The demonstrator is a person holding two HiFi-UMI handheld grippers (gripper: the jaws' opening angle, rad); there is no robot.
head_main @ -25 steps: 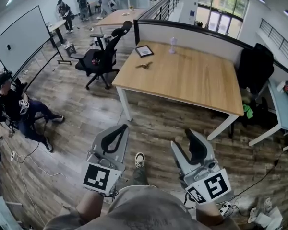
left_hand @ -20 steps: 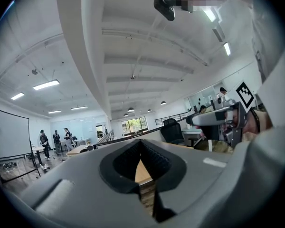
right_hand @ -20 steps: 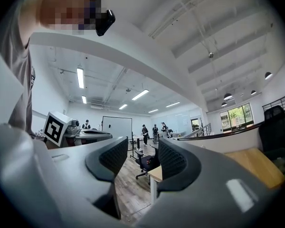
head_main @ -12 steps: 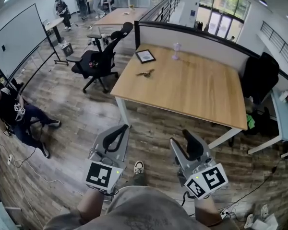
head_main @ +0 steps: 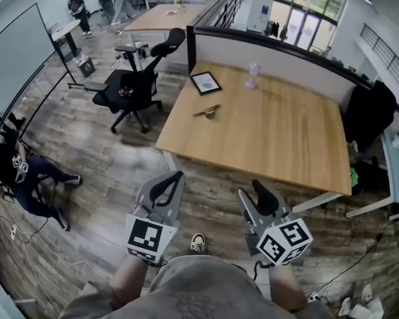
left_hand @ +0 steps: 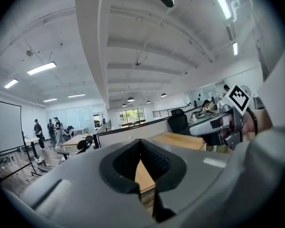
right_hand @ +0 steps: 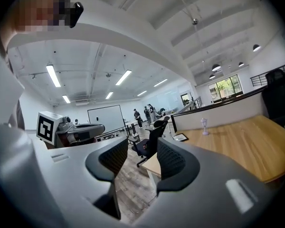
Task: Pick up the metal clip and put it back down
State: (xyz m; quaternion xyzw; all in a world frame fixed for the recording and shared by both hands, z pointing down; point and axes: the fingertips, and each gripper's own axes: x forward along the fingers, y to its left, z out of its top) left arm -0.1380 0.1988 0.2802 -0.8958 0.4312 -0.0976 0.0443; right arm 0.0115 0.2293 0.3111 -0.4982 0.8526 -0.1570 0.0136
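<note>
The metal clip (head_main: 208,111) lies small and dark near the left edge of the wooden table (head_main: 272,135), far ahead of both grippers. My left gripper (head_main: 175,176) hangs low over the floor, short of the table; its curved fingers meet at the tips with nothing between them, as the left gripper view (left_hand: 141,144) also shows. To its right at the same height is my right gripper (head_main: 251,191). Its pads stand apart and empty, and the chair and floor show through the gap in the right gripper view (right_hand: 136,151). Neither gripper view shows the clip.
On the table's far side are a framed picture (head_main: 205,82) and a small pale ornament (head_main: 254,75). A black office chair (head_main: 130,88) stands left of the table. A person (head_main: 13,171) sits at far left by a whiteboard (head_main: 16,52). A dark partition (head_main: 266,42) backs the table.
The table and clip have come nearer and lower in the head view as the person walks towards them. Both grippers keep the same pose and state.
</note>
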